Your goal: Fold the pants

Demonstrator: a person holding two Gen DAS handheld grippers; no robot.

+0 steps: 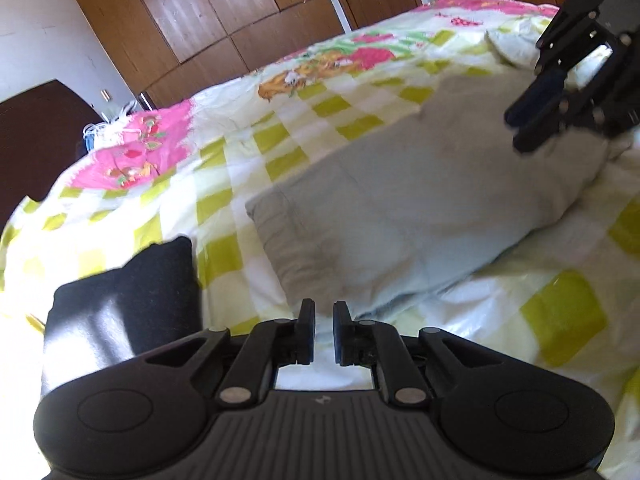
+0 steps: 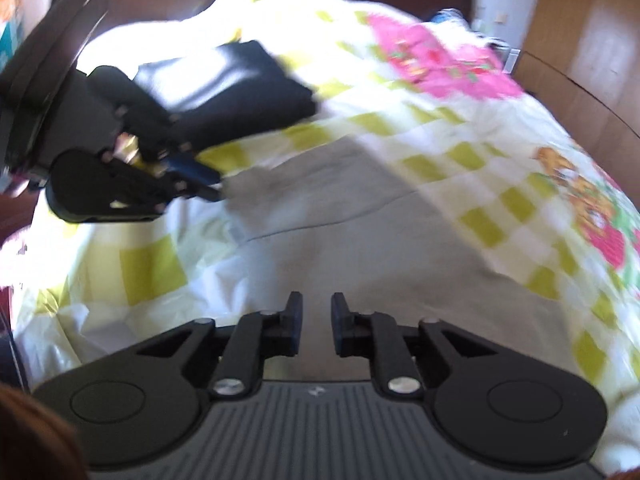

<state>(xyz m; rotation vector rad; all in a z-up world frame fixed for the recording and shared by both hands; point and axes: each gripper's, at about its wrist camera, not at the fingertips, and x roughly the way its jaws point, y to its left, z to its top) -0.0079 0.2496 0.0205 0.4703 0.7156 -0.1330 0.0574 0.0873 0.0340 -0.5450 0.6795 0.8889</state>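
Observation:
Grey pants lie folded lengthwise on the checked bedspread; they also show in the right wrist view. My left gripper hovers open and empty above the pants' near end, fingers a small gap apart; it also shows in the right wrist view at the pants' far end. My right gripper is open and empty above the pants' other end; it also shows in the left wrist view at the upper right.
A folded black garment lies on the bed left of the pants, also in the right wrist view. Wooden wardrobe doors stand behind the bed. A dark cabinet stands at the far left.

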